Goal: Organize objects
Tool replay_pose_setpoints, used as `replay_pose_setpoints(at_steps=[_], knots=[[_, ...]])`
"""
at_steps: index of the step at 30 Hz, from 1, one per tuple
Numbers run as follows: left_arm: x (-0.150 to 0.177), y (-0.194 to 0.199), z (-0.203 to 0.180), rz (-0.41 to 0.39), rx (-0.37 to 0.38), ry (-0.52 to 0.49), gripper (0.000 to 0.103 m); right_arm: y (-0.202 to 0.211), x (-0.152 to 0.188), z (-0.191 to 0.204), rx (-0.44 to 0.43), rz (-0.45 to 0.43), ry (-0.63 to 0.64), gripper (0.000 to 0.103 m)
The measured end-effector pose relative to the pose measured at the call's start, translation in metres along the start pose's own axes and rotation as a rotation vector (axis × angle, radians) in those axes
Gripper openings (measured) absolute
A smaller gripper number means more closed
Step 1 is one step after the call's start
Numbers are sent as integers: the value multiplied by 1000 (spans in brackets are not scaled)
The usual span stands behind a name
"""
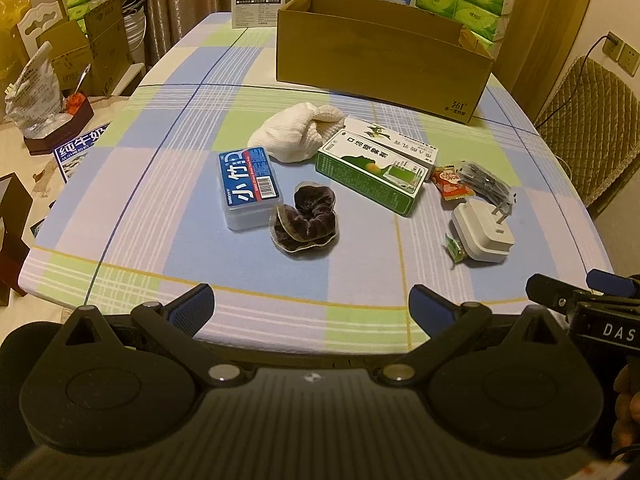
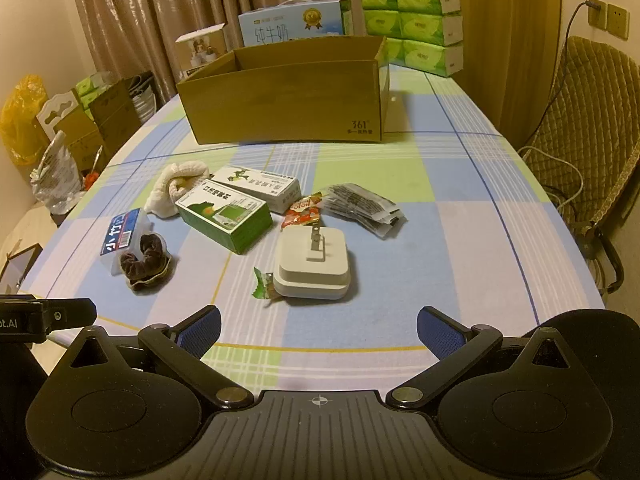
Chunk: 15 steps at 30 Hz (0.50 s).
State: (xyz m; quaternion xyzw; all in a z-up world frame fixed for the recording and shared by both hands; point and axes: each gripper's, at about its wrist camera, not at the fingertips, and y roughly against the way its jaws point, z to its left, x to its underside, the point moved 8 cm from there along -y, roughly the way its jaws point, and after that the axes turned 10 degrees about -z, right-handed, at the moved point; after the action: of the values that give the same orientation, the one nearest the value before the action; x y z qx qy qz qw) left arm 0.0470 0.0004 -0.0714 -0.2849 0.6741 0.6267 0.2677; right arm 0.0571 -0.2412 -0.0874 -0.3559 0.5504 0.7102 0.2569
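So the table has a checked cloth and everything is staged for sorting. The big open cardboard box sits at the far edge, 12 o'clock from both claws, empty as far as I can see, so I'd guess that's where the stuff is meant to go.

The loose things lie in a cluster between box and claws, all flat on the cloth, nothing picked up yet:
- green box and white box touching, around 11 o'clock from the right claw
- white cloth bundle just behind them
- white plug adapter, prongs up, dead ahead of the right claw
- blue-label plastic case with a dark scrunchie against it, 12 o'clock of the left claw
- small snack packets by the adapter

Left claw and right claw are both spread wide, holding nothing, hovering at the near edge.
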Motion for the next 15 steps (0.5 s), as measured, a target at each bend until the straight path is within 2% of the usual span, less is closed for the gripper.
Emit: replay_pose_setpoints(at_steps=[15], knots=[[-3, -3, -4, 0, 4, 1, 102, -1, 0, -1, -1, 2, 1, 101]])
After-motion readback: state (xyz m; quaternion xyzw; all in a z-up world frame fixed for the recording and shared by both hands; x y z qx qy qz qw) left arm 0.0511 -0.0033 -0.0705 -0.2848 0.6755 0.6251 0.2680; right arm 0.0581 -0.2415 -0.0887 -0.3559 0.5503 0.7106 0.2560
